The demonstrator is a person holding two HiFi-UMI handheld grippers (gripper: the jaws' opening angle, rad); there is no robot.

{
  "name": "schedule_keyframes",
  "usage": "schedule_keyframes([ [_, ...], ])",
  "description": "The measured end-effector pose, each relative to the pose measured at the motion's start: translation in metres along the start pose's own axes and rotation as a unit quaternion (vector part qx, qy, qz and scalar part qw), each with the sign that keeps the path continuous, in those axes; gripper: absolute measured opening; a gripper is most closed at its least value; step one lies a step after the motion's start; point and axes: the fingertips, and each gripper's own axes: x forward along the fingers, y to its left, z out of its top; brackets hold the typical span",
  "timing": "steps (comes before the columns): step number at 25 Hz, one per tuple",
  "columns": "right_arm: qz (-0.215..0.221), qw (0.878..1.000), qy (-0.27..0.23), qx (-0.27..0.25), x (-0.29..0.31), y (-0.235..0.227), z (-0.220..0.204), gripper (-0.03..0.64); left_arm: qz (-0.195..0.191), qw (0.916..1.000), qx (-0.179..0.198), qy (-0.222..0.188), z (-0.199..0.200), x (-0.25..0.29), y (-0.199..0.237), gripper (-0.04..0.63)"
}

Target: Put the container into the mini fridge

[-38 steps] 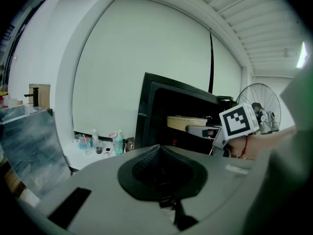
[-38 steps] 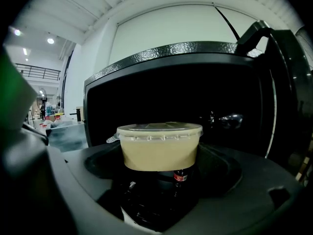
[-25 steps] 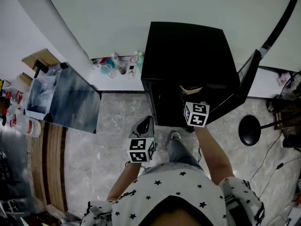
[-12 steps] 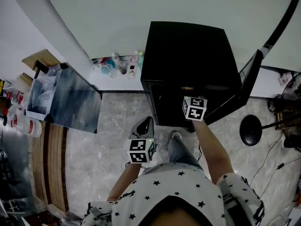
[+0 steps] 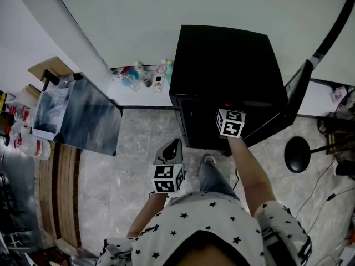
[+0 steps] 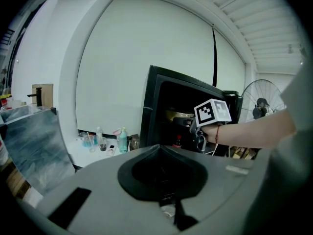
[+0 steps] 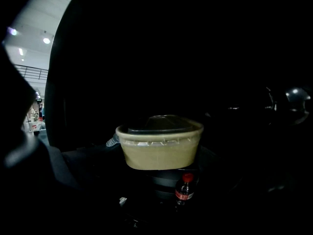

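head view: even, flat light | gripper views: fisheye bend, dark corners | mini fridge (image 5: pixel 222 60) interior near-black, container (image 7: pixel 159 148) dim

Workroom: standing fan (image 6: pixel 261 104), mini fridge (image 5: pixel 222 65)

The mini fridge (image 5: pixel 224 65) stands open at its front, its door (image 5: pixel 298 87) swung out at the right edge; the floor (image 5: pixel 138 143) before the opening's left side lies free. Inside, the container (image 7: pixel 160 143) fills the opening's middle, a red-capped bottle (image 7: pixel 184 189) just beneath it; the rest is too dark to judge.
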Motion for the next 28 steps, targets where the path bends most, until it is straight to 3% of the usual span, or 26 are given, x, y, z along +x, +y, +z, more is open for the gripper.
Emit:
schedule_keyframes([
  [14,0.002,1.0,0.001,0.004,-0.009,-0.001,0.0,0.472,-0.007,1.0,0.0,0.0,-0.001,-0.014,-0.009,0.012],
  [28,0.032,0.999,0.011,0.016,-0.095,0.027,-0.023,0.471,-0.035,0.9992,0.016,-0.006,-0.011,-0.047,-0.031,0.012],
])
